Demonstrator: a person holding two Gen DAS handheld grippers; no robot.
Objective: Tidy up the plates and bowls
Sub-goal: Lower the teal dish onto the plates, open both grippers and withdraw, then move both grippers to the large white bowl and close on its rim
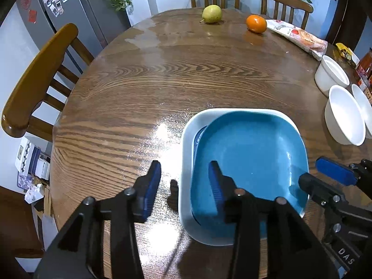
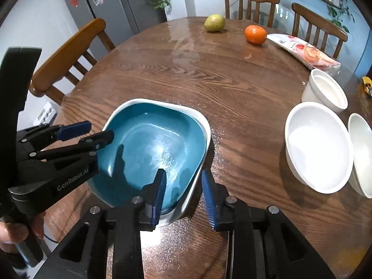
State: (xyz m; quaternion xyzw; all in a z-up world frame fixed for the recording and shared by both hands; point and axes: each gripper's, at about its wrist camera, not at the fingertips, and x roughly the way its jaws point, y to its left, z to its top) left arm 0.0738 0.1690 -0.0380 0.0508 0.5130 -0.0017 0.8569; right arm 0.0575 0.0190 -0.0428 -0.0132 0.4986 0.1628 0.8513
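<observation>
now the blue plate point(image 2: 148, 144) sits inside the white dish point(image 2: 204, 125) on the table point(image 2: 232, 81) (near three white bowls point(image 2: 318, 146)); left claw point(image 1: 184, 186) and right claw point(image 2: 183, 193) straddle its rims, pads apart, gripping nothing.

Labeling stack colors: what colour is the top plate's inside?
Teal blue, glossy, on the top plate, nested in a white-rimmed plate. Best seen in the right wrist view.

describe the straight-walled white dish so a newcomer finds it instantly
On the round wooden table, look to the right edge, where three white dishes cluster. The ramekin sits farthest back, nearest the snack packet. Unlike the two flared bowls, its walls are vertical and it is smaller.
</observation>
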